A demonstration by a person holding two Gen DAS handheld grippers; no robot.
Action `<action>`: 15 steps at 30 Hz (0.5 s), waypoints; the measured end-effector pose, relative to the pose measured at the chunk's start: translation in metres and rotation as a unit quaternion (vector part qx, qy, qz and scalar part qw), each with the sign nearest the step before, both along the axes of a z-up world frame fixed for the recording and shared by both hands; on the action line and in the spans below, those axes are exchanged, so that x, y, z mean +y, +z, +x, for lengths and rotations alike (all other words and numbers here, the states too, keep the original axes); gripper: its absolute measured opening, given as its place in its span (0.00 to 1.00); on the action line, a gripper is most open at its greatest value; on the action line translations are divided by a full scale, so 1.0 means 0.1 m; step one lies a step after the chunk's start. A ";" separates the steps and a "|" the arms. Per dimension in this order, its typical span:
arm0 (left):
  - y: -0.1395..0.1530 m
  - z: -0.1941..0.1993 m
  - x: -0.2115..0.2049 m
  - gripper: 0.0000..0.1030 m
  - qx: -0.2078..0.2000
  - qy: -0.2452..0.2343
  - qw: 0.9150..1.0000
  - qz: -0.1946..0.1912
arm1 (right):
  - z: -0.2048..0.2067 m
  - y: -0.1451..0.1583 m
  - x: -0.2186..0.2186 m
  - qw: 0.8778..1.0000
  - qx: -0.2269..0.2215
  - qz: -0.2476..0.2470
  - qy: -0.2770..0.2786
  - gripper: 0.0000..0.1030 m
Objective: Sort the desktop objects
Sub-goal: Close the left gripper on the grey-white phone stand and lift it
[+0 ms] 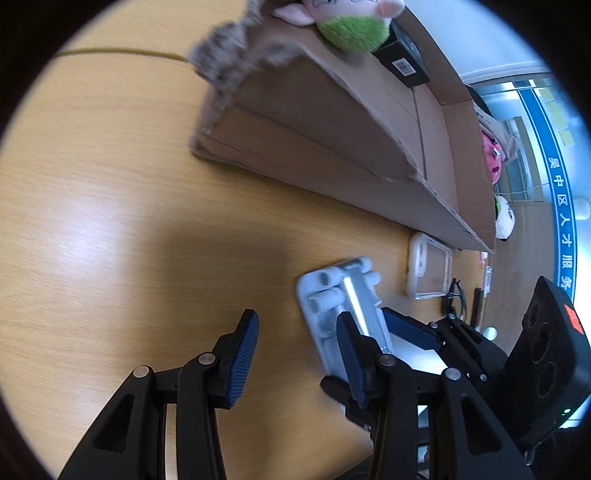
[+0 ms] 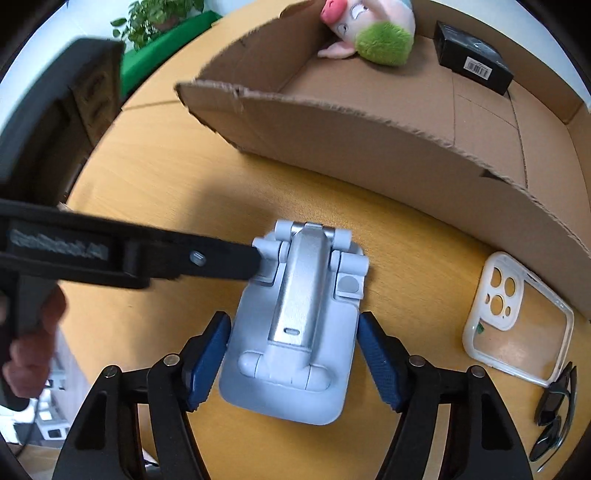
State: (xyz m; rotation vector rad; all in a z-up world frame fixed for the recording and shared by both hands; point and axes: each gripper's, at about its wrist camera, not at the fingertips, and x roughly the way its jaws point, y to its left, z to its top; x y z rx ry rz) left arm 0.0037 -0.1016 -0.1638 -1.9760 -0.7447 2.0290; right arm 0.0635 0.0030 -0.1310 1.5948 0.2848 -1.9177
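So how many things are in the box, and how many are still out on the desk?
In the cardboard box: 2 (plush pig toy, black carton)
On the desk: 3 (grey folding phone stand, clear phone case, black sunglasses)
Total: 5

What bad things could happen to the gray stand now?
The right gripper only straddles the gray stand, so a crooked squeeze could let it slip onto the table. The left gripper reaches in close beside it and could bump it. Lifted too low, the stand might catch the cardboard box wall.
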 end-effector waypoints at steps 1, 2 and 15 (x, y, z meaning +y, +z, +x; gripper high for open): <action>0.00 0.00 0.03 0.39 0.000 0.001 1.000 0.000 | 0.00 0.02 0.01 1.000 -0.001 -0.006 -0.001 0.72; 0.01 0.01 0.05 0.38 0.002 0.003 1.000 -0.002 | -0.01 0.04 0.01 1.000 0.000 -0.007 -0.002 0.72; 0.09 0.05 0.34 0.20 0.004 0.004 1.000 0.020 | -0.02 0.13 0.28 0.999 -0.009 -0.033 -0.020 0.72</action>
